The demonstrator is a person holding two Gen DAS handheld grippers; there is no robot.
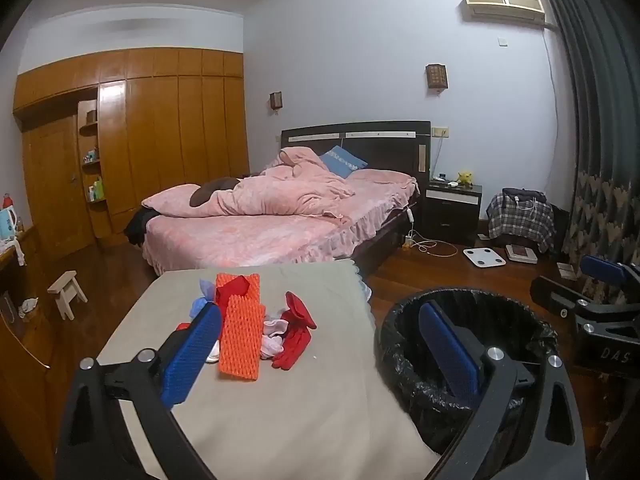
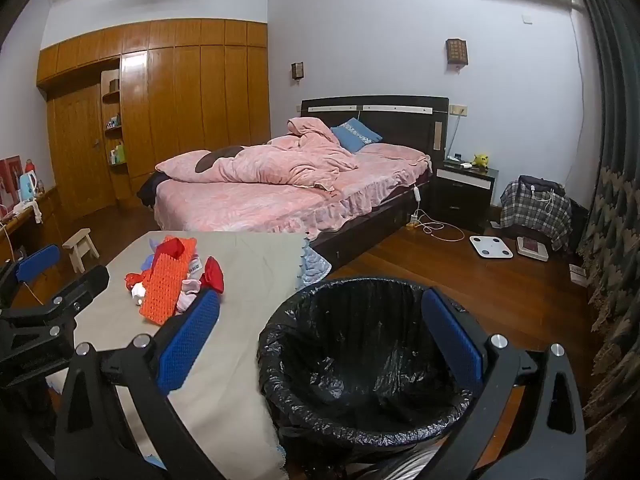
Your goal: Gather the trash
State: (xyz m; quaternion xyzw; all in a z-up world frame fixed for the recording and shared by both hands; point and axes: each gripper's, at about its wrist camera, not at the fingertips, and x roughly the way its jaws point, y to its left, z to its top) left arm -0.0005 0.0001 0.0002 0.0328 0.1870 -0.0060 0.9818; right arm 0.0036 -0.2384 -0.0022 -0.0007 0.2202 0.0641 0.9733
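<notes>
Basically, trash pile (image 1: 256, 320) sits mid-table (image 1: 280, 420), bin (image 2: 360, 360) just beside the table's right edge. Left gripper (image 1: 320, 348) level, spread wide, holding nothing; right gripper (image 2: 320, 344) the same, over the bin.

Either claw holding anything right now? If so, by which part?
Nothing held. The left claw and right claw are both open and empty; the trash pile lies untouched on the table.

Orange ribbed foam sleeve (image 1: 241, 332) — black bin liner (image 2: 360, 352).

Home bedroom: bed (image 1: 280, 216), wardrobe (image 1: 160, 140).
</notes>
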